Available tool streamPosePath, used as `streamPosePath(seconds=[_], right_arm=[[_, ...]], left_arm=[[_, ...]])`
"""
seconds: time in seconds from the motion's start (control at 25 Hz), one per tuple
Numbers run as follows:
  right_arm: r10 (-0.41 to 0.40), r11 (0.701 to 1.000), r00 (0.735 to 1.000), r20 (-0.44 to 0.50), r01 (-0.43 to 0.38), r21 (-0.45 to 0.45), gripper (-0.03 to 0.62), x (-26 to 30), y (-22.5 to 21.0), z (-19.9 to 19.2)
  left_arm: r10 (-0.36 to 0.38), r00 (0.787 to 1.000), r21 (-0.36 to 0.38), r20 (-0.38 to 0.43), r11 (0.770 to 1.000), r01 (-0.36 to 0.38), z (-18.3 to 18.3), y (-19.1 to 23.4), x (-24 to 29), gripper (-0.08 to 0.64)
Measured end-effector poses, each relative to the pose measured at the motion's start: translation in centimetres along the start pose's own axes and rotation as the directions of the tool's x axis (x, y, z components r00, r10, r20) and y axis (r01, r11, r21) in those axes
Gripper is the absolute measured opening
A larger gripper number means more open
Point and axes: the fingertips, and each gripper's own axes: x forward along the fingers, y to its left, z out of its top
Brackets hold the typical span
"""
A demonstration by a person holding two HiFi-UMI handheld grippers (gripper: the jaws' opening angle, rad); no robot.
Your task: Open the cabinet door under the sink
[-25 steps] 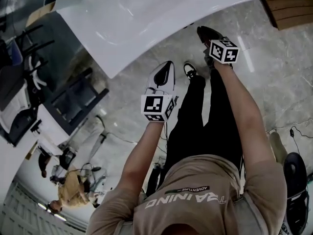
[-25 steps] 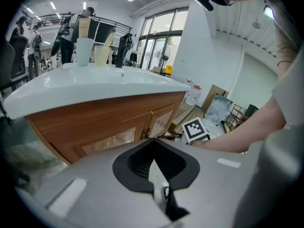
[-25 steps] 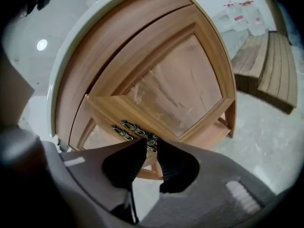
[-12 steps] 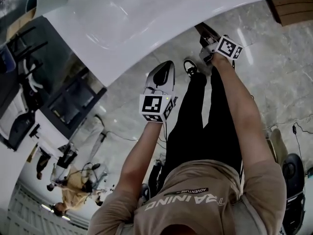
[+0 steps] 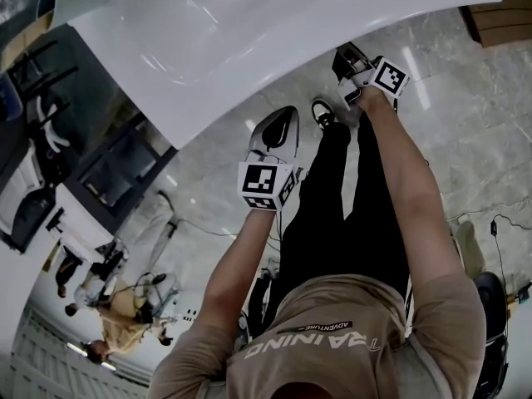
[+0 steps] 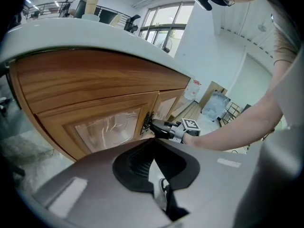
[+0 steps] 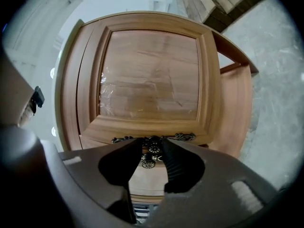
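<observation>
Right gripper (image 7: pixel 152 144) reaches in level under the sink (image 5: pixel 249 40). Its jaws have just been opening and now stand spread wide. The dark ornate handle (image 7: pixel 151 150) sits between their tips, and neither pad presses on it. That handle is on the edge of the wooden door (image 7: pixel 152 70), which fills the right gripper view below the sink's rim. Seen from the left gripper view, the door looks flush with the cabinet (image 6: pixel 95 80) front. Left gripper (image 6: pixel 153 141) hangs out in front of the sink, well apart from the door. It tilts down over the floor (image 5: pixel 465 165), its jaws pressed together on nothing.
</observation>
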Motion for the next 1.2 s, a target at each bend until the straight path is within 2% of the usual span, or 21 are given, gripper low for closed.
streamPosePath(seconds=[0.12, 0.16, 0.2, 0.36, 0.56, 0.68, 0.88, 1.04, 1.2], right_arm=[[0.033, 0.997, 0.997, 0.068, -0.038, 0.071, 0.127, -1.2, 0.5, 0.4], [0.025, 0.996, 0.997, 0.079, -0.031, 0.078, 0.091, -1.2, 0.4, 0.4], [0.015, 0.997, 0.997, 0.080, -0.021, 0.074, 0.091, -1.1, 0.2, 0.4], [0.005, 0.999, 0.999, 0.048, -0.006, 0.035, 0.089, -0.7, 0.6, 0.4], [-0.069, 0.998, 0.997, 0.036, 0.070, -0.009, 0.089, -1.4, -0.5, 0.2], [-0.051, 0.998, 0.998, 0.029, 0.052, -0.018, 0.089, -1.8, -0.2, -0.1], [-0.045, 0.998, 0.998, -0.049, 0.043, -0.038, 0.089, -1.3, -0.3, -0.9], [-0.096, 0.992, 0.992, -0.081, 0.088, -0.092, 0.089, -1.6, -1.3, -1.0], [-0.122, 0.988, 0.988, -0.093, 0.112, -0.105, 0.089, -1.5, -1.6, -1.0]], left_arm=[[-0.005, 1.000, 0.009, -0.008, 1.000, 0.005, -0.6, -1.4, 0.1, 0.015], [-0.005, 1.000, 0.006, -0.011, 1.000, 0.005, -0.7, -1.4, 0.1, 0.015], [-0.007, 1.000, 0.005, -0.012, 1.000, 0.007, -0.8, -1.4, 0.1, 0.015], [-0.015, 1.000, 0.022, -0.004, 1.000, 0.015, -0.5, -1.6, -0.1, 0.017], [-0.016, 1.000, 0.030, 0.000, 0.999, 0.016, -0.7, -1.0, -0.3, 0.017], [-0.019, 1.000, 0.043, -0.002, 0.999, 0.019, -0.8, -1.1, -0.8, 0.016], [-0.009, 1.000, 0.039, -0.006, 0.999, 0.009, -1.0, 0.4, -1.4, 0.017], [0.007, 1.000, 0.041, -0.014, 0.999, -0.006, -1.5, 0.9, -1.6, 0.015], [0.037, 0.999, 0.023, -0.011, 0.999, -0.037, -1.2, 1.2, -1.6, 0.016]])
